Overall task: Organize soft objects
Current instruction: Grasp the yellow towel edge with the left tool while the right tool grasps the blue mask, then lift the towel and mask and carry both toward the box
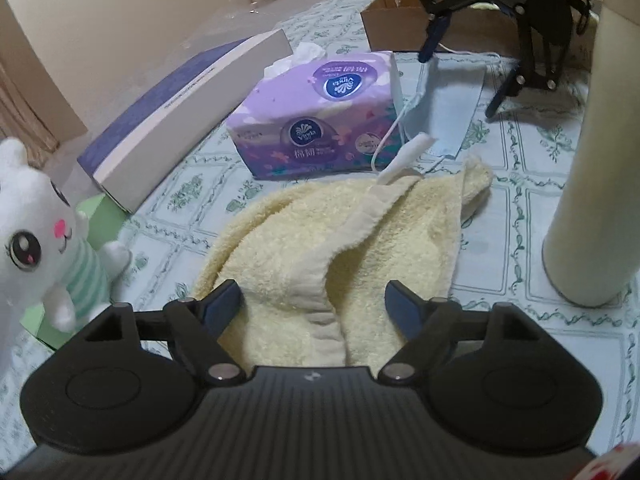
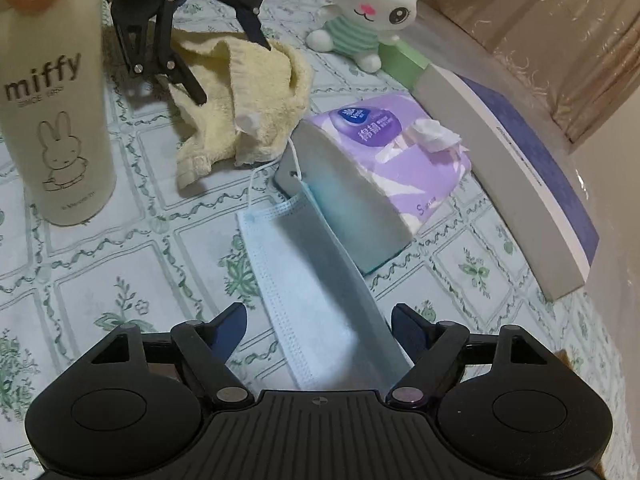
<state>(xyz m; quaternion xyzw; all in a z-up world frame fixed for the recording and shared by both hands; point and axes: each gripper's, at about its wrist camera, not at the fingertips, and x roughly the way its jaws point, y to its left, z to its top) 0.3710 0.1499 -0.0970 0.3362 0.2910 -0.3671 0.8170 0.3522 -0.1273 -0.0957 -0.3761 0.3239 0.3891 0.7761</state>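
Towel (image 1: 320, 248) — pale yellow terry, crumpled on the floral tablecloth (image 1: 520, 216), between the "miffy" bottle (image 2: 52, 92) and the purple "Vinda" tissue pack (image 1: 320, 120). Blue face mask (image 2: 316, 280) leans against that pack. Left gripper (image 1: 314, 304) spread wide, fingers either side of the towel; right gripper (image 2: 320, 320) likewise spread — straddling the mask.

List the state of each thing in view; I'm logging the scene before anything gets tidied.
Left gripper: jaws open, either side of the towel.
Right gripper: jaws open, either side of the mask.
Towel: crumpled, flat on the table.
Mask: unfolded, one edge leaning on the tissue pack.
Tissue pack: opened, a tissue sticking out.
Bunny: sitting upright.
Bottle: upright.
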